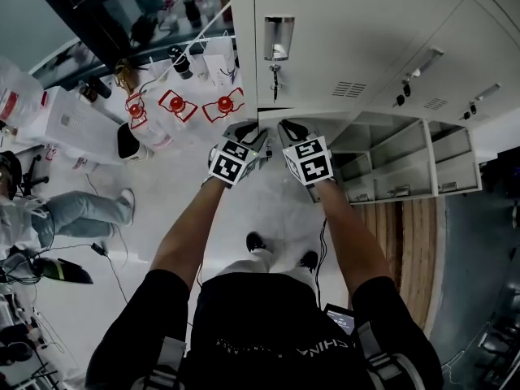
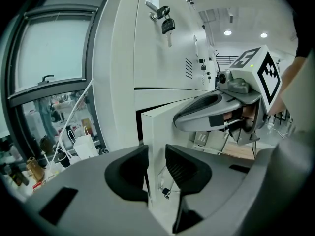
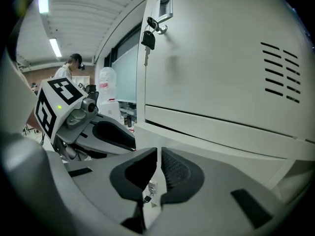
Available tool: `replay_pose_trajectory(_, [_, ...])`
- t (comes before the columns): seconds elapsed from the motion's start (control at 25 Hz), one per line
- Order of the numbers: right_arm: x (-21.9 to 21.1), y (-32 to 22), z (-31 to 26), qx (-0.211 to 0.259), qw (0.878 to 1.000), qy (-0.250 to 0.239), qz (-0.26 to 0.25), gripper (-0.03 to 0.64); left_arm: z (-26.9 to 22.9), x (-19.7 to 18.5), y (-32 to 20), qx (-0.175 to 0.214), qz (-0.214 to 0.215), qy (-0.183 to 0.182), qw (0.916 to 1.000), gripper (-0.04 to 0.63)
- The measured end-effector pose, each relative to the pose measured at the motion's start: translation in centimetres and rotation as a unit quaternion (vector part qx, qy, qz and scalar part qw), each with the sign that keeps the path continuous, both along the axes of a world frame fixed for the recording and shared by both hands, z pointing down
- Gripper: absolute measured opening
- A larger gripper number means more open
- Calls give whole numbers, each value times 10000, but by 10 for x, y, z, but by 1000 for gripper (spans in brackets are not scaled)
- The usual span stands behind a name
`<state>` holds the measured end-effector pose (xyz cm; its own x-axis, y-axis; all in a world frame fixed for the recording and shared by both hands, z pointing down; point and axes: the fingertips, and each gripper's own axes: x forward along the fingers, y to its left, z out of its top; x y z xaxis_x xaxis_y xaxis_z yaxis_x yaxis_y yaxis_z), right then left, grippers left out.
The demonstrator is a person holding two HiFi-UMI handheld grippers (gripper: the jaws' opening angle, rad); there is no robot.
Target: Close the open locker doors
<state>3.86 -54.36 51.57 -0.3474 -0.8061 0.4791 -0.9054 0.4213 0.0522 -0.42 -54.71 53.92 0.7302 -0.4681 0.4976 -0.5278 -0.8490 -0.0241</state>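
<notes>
Locker bank (image 1: 366,47): white, fills head view from 12 to 3 o'clock.
Open compartments (image 1: 406,161): lower row, at 3 o'clock of both grippers.
Open door (image 2: 156,132): white, lowest tier, swung out under shut upper door, straight ahead at 12 o'clock.
Left gripper (image 2: 156,154): jaws apart, astride door's free edge.
Right gripper (image 3: 158,154): just beside left, at its 3 o'clock; jaws drawn almost together, thin slit, nothing clamped, facing door front.
Key (image 3: 147,193): hangs in door's lock, seen through slit.
</notes>
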Motion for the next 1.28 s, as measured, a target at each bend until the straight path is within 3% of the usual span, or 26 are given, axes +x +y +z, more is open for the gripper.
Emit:
replay_pose_trajectory(0.68, [10,-18,-4,61,9997,57,225,51,-20,6,0,262,370,188,9988,115])
replay_pose_trajectory(1.28, [17,-18,-8,60,9995,-42,322,51,-27,15,-17,501,111,189,9985,49])
